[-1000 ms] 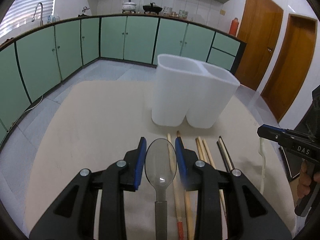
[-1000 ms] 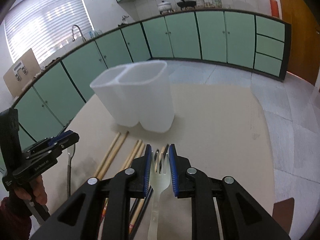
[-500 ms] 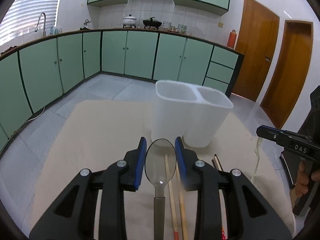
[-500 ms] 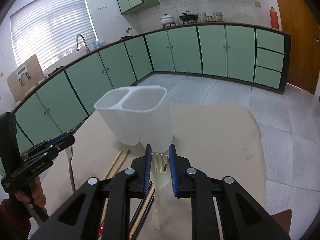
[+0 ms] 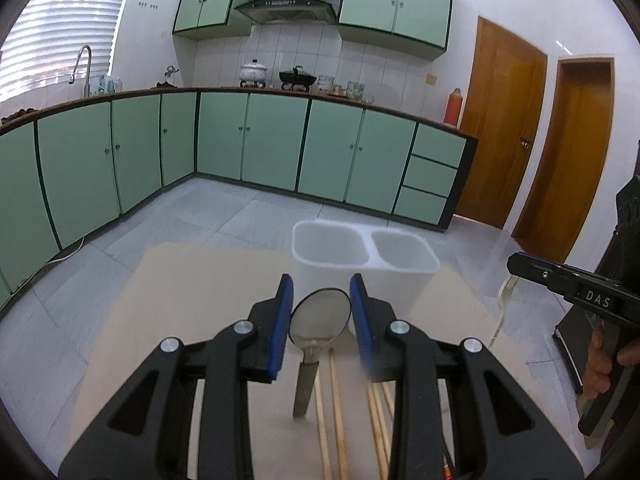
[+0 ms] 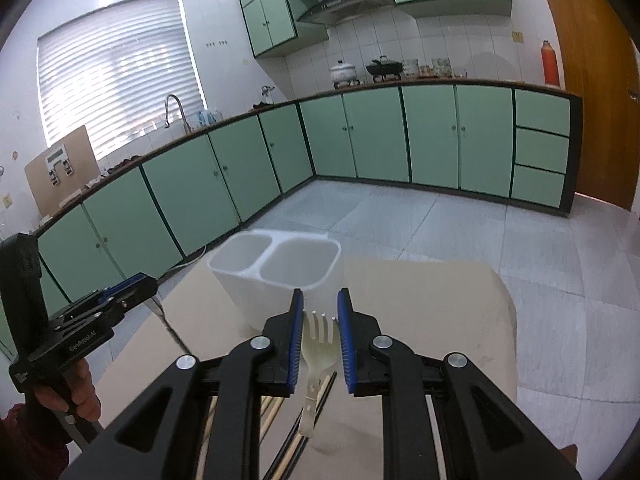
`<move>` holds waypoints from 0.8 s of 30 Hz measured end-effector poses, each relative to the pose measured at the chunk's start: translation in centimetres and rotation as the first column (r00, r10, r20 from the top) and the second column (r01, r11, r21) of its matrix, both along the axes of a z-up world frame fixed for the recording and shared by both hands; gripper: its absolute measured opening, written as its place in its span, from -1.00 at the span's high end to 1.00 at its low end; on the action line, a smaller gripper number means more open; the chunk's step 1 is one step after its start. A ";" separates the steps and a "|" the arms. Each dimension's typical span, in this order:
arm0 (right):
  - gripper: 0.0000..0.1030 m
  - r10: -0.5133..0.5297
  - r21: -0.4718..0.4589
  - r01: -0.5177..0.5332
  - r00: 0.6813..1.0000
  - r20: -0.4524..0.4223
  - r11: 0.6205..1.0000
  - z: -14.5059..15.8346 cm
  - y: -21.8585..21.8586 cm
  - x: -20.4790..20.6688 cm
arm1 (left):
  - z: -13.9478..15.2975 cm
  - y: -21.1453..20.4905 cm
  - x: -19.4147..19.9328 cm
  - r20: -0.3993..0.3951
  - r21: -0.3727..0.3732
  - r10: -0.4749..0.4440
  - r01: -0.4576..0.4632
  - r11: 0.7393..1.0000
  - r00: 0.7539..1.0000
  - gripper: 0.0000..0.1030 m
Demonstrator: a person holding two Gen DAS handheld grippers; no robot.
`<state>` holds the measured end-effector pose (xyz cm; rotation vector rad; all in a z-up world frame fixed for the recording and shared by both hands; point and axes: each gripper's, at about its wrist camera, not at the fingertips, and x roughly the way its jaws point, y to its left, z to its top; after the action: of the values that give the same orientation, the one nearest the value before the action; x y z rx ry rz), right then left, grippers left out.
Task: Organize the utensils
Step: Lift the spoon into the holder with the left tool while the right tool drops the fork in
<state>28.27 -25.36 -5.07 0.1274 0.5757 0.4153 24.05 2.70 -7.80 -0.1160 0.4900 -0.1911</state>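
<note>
Beige tabletop [image 5: 208, 280] and white two-compartment plastic holder [image 5: 362, 276] lower in both views than before. Left gripper [image 5: 320, 312] clamped on dark metal spoon [image 5: 318, 322], right gripper [image 6: 319, 322] on translucent plastic fork [image 6: 318, 344], both raised above wooden chopsticks [image 5: 338, 412].

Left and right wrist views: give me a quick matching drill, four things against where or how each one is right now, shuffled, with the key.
Things:
1. spoon
2. fork
3. utensil holder
4. chopsticks

States:
A. lying flat on the table
B. clamped in the right gripper, tines forward
C. standing on the table, both compartments showing nothing inside
D. clamped in the left gripper, handle hanging down

Pairs: 1-D, 2-B, 3-C, 4-A
</note>
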 end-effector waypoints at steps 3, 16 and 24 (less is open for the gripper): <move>0.67 0.003 0.000 -0.003 1.000 0.021 1.000 0.9 0.1 0.3 | 0.9 -0.2 0.1 0.022 -0.009 -0.003 0.004 1.000 1.000 0.46; 0.67 0.048 0.008 -0.050 0.982 0.183 0.999 8.0 1.1 3.6 | 9.7 -0.9 2.1 0.216 -0.058 -0.030 0.044 0.997 0.976 0.46; 0.67 0.050 -0.014 -0.048 0.972 0.231 0.999 9.3 3.3 7.0 | 12.5 -2.8 5.2 0.291 -0.050 -0.035 0.051 0.997 0.956 0.46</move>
<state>35.28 -22.04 4.24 0.0557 0.3508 0.4688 29.28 -0.15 4.71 -0.1308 0.1946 -0.2605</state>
